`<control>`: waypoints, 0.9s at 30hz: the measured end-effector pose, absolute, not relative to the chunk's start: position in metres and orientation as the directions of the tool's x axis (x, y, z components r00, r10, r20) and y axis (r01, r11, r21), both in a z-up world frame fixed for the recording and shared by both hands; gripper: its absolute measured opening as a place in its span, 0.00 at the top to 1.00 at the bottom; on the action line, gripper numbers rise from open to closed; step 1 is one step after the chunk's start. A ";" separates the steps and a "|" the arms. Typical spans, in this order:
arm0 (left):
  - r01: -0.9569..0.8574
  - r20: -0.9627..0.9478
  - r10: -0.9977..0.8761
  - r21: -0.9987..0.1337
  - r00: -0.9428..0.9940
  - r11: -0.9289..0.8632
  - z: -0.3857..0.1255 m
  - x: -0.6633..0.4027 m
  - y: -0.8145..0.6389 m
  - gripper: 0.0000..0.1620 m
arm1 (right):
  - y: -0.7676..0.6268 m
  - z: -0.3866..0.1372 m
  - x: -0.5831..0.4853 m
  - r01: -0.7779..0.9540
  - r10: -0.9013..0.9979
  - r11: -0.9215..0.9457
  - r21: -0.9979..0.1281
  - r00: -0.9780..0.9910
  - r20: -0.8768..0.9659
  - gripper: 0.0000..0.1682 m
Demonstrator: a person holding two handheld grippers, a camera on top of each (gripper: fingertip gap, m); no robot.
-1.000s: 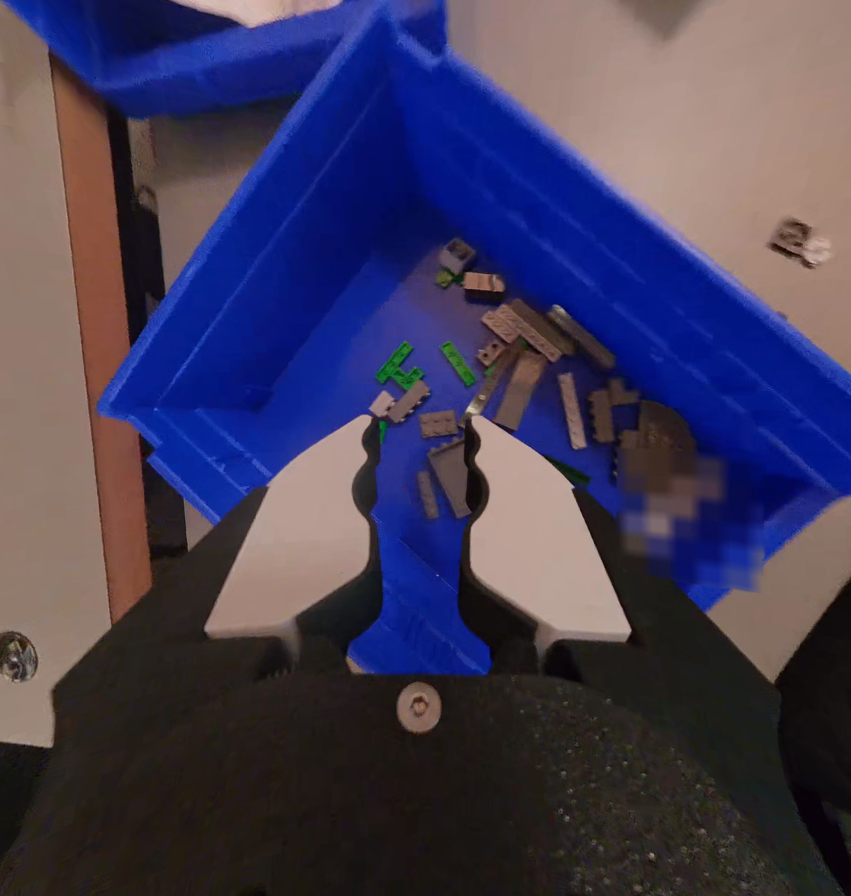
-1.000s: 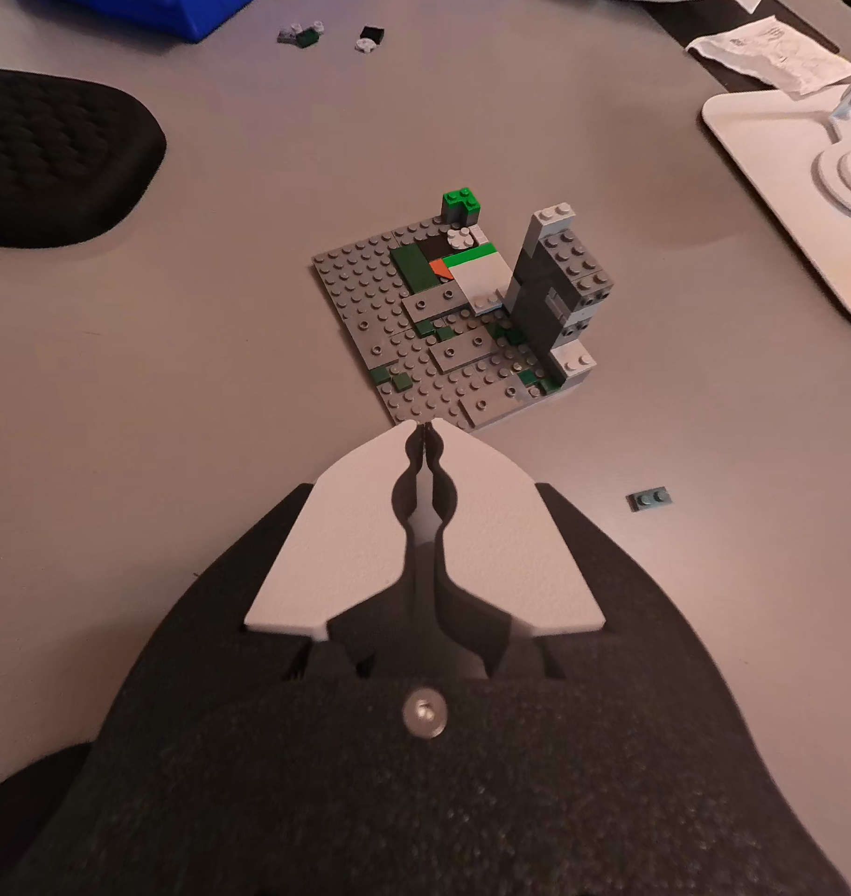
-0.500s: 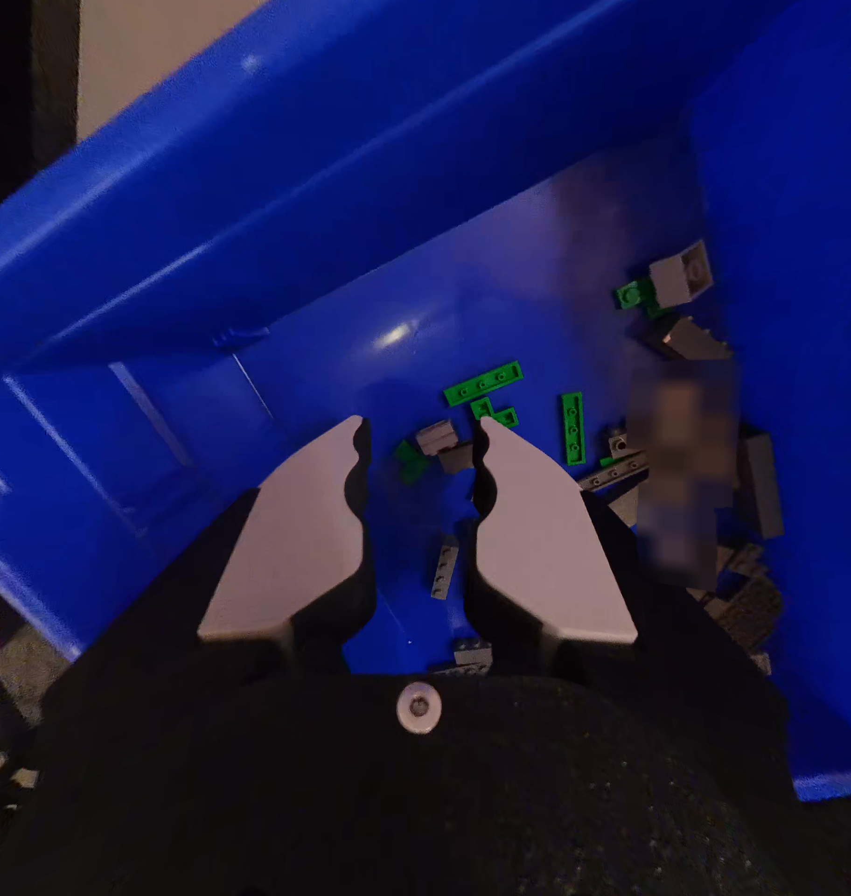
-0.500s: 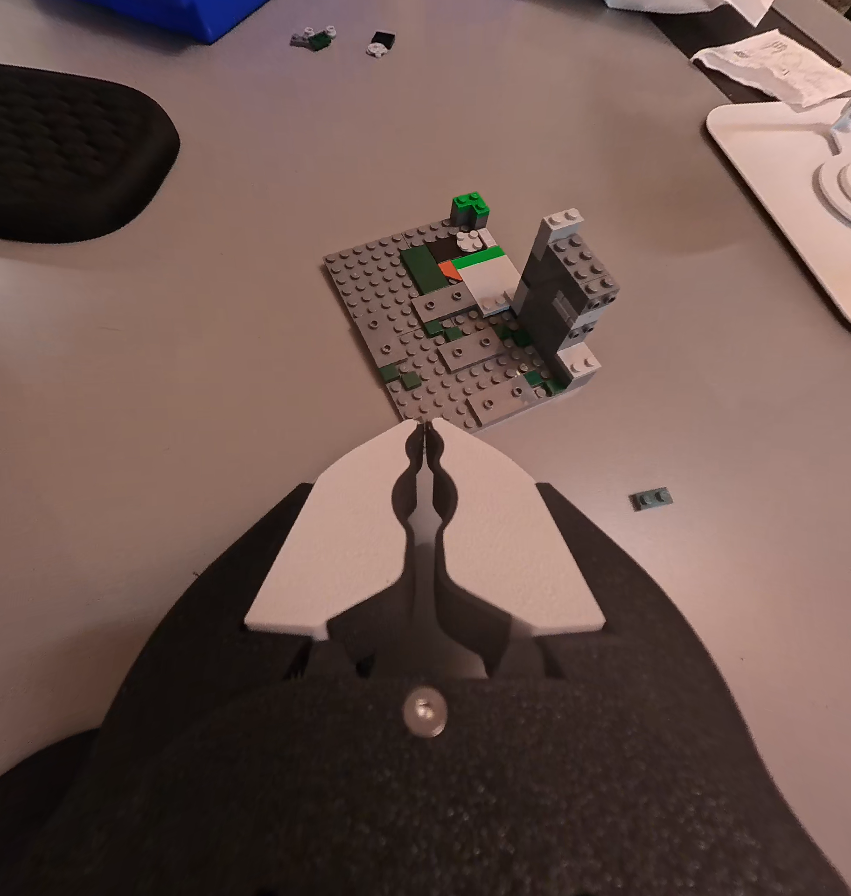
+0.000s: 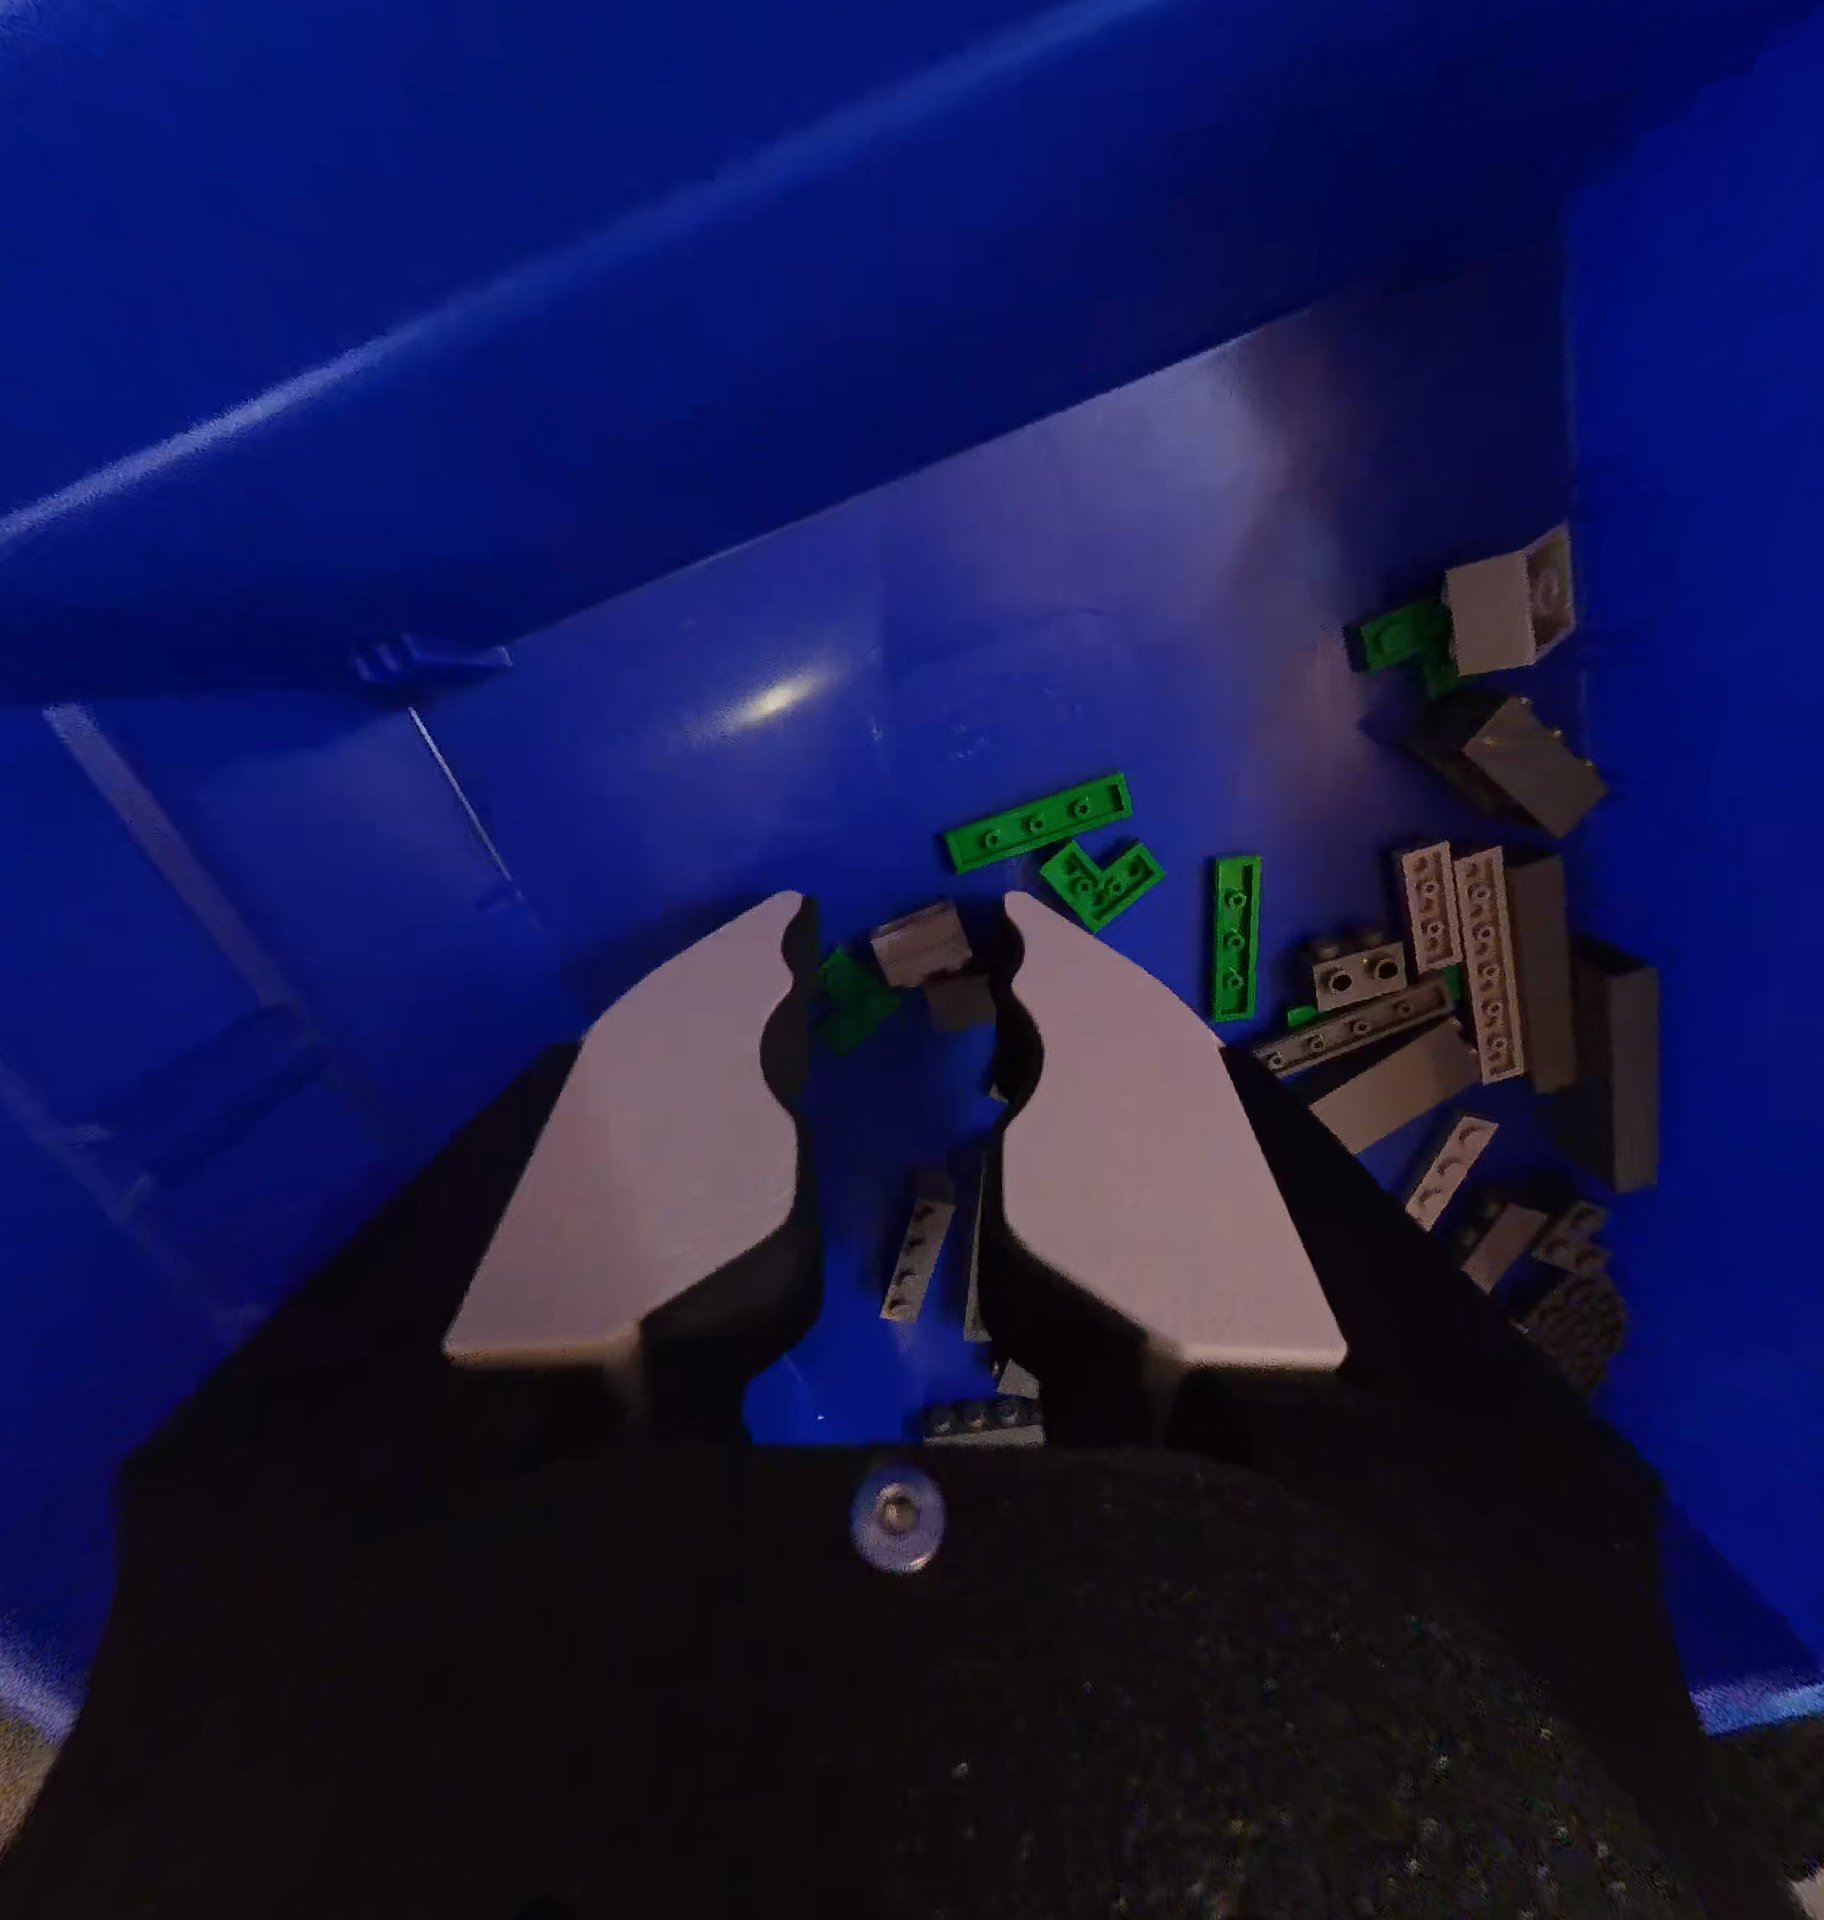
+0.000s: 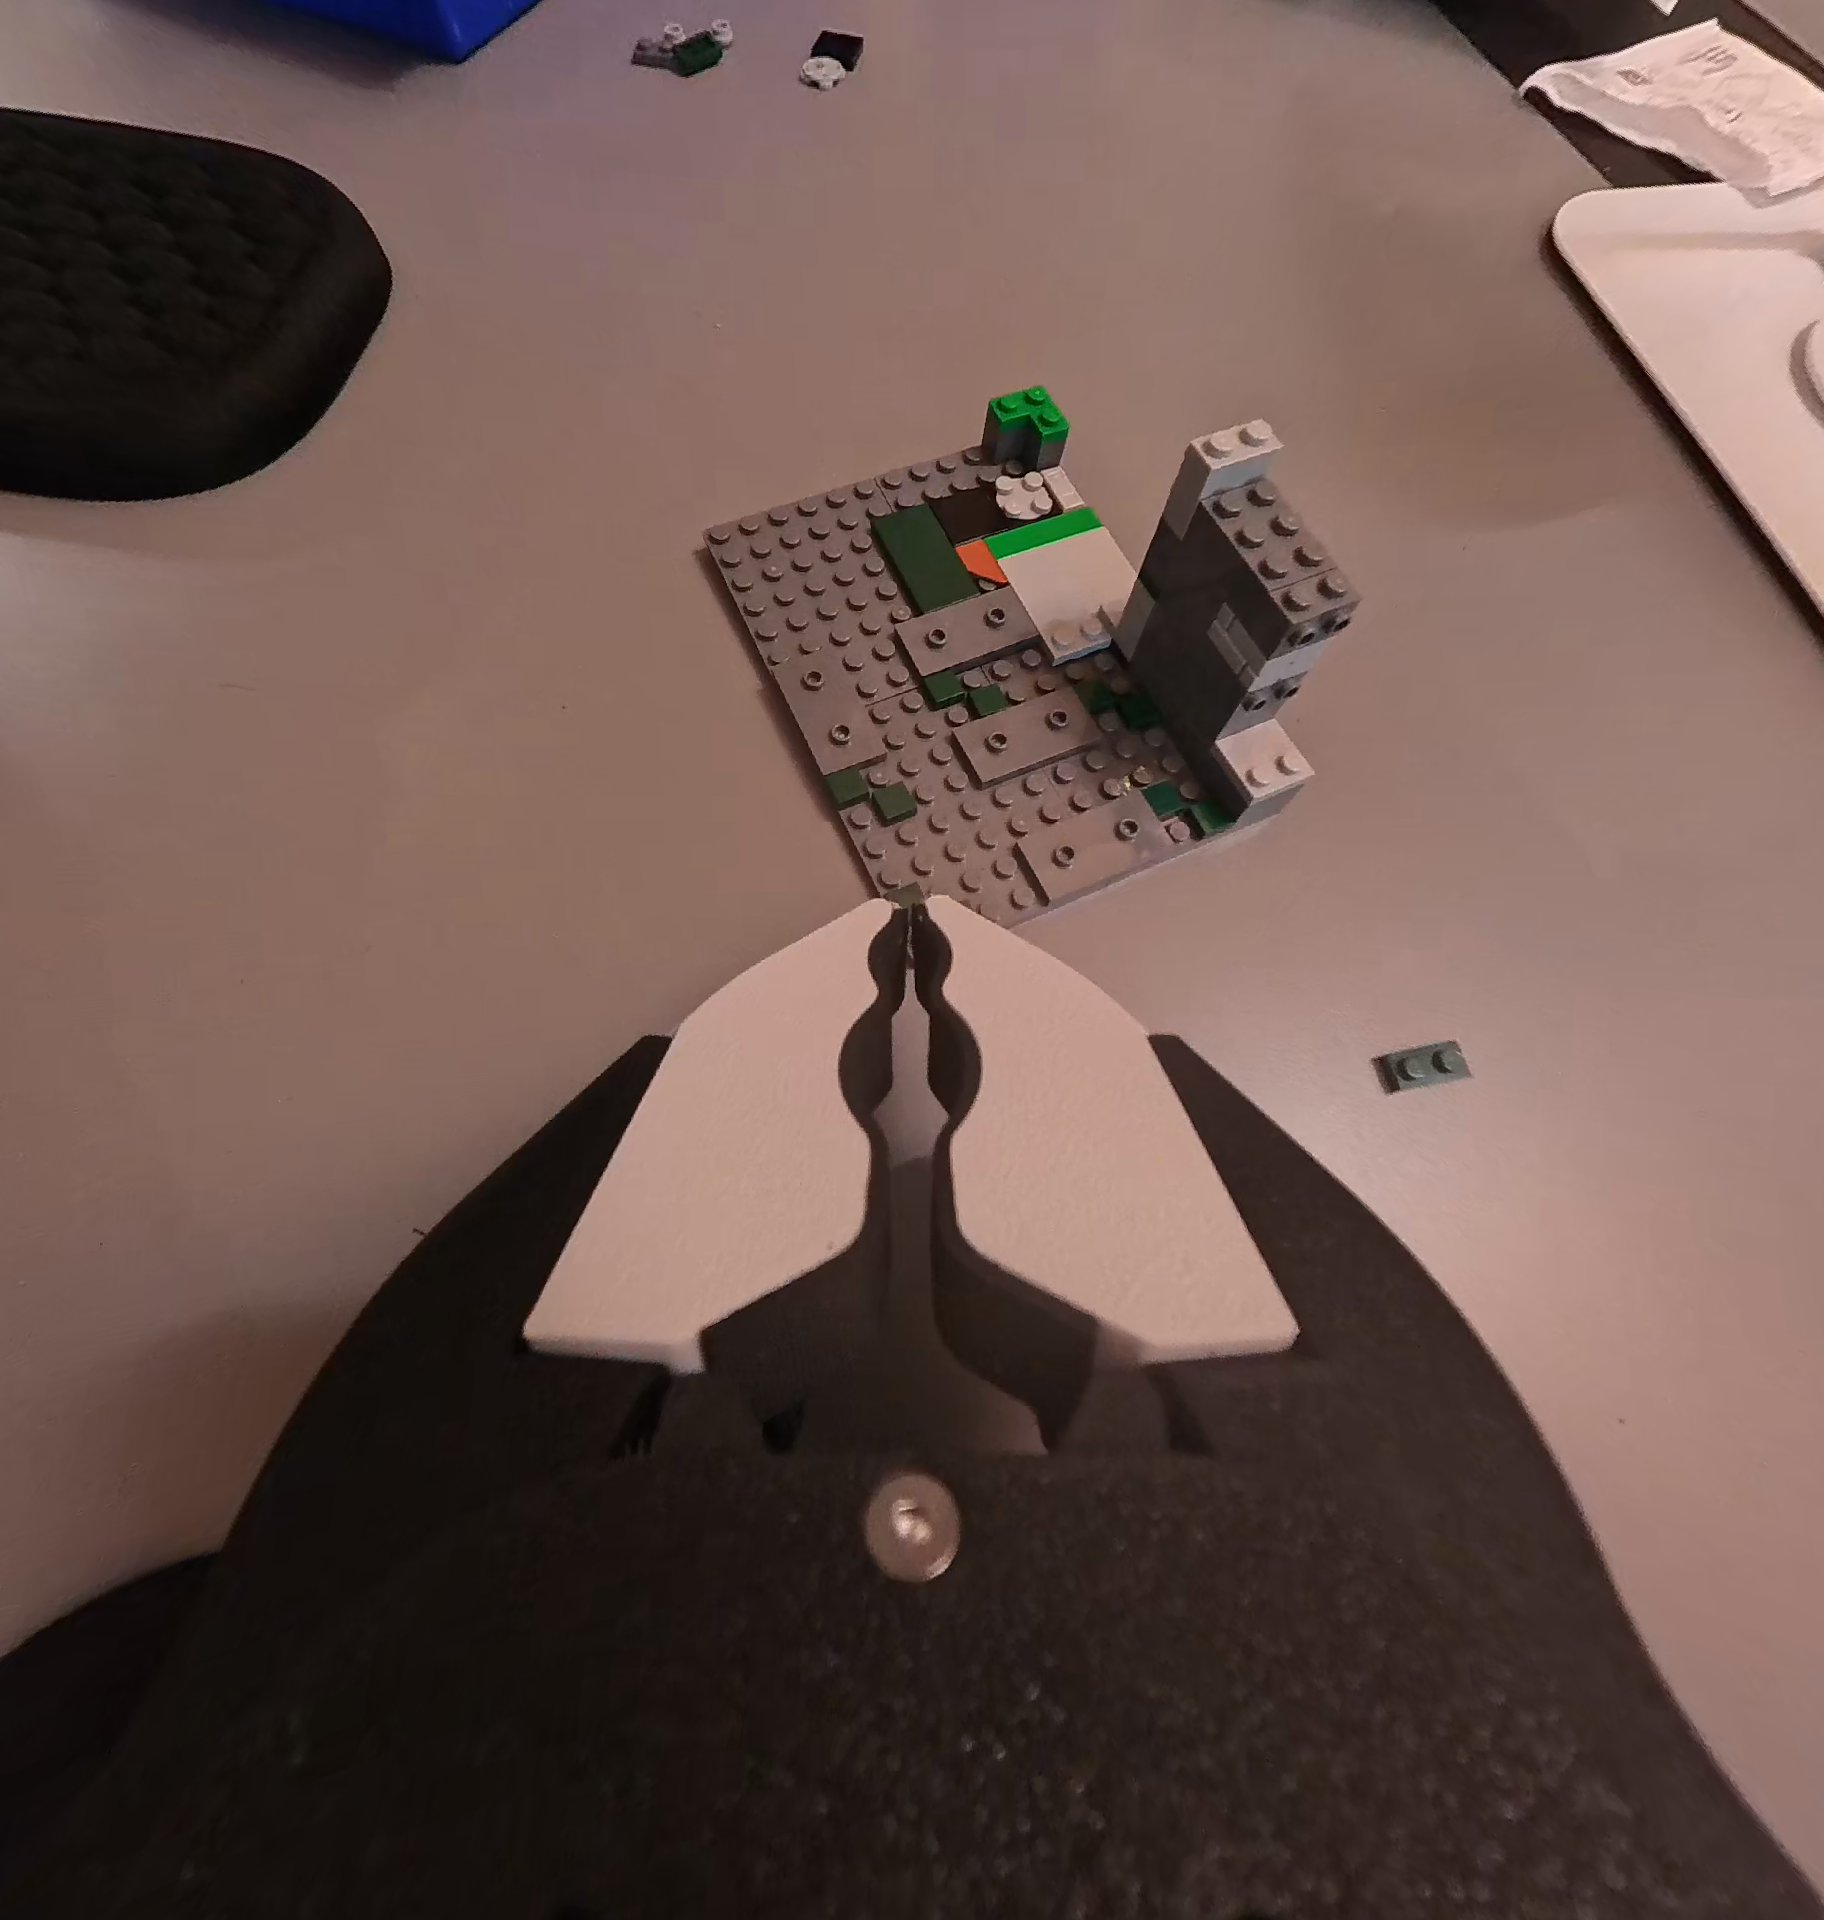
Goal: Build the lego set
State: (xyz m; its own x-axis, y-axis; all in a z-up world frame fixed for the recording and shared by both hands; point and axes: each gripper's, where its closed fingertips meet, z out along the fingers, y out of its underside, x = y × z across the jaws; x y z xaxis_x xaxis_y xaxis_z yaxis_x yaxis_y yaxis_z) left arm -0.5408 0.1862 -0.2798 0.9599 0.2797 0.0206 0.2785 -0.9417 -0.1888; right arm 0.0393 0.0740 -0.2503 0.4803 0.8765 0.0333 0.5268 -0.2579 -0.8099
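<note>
Whereas the blue bin (image 5: 679, 436) was viewed from outside a second ago, the left tongs (image 5: 903, 914) are now lowered inside, parted around a small grey brick (image 5: 923, 940); a pick seems imminent. The right tongs (image 6: 910, 909), seemingly pinching a thin dark sliver, wait by the lego build (image 6: 991, 675) on the bench (image 6: 368, 831).

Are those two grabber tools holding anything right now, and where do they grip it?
The left hand-held gripper is open over bricks in the blue bin, holding nothing. The right hand-held gripper is shut; something thin may sit between its tips, too small to tell.
</note>
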 end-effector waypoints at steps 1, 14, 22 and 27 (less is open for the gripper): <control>0.283 0.029 0.282 -0.185 0.959 -0.941 -0.280 -0.540 0.186 0.81 | 0.074 -0.250 0.039 0.525 0.877 -0.259 -0.811 0.480 0.031 1.00; 0.198 0.013 0.202 -0.267 0.979 -0.943 -0.261 -0.538 0.193 0.90 | 0.072 -0.252 0.038 0.529 0.880 -0.256 -0.809 0.474 0.031 1.00; -0.045 0.069 -0.117 -0.645 0.991 -0.763 -0.138 -0.453 0.228 0.90 | 0.078 -0.231 0.036 0.443 0.865 -0.214 -0.870 0.500 0.042 0.99; -0.140 0.142 -0.429 -0.816 0.892 -0.561 -0.075 -0.329 0.216 0.90 | 0.086 -0.192 0.039 0.299 0.825 -0.100 -0.949 0.558 0.089 0.98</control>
State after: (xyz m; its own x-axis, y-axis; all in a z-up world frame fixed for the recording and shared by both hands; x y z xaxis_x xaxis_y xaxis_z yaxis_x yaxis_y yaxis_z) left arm -0.3286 0.2157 -0.0753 0.8920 -0.4293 0.1418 -0.1404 -0.5611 -0.8157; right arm 0.0389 0.0862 -0.1921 0.5584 0.8248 0.0886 0.2988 -0.1003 -0.9490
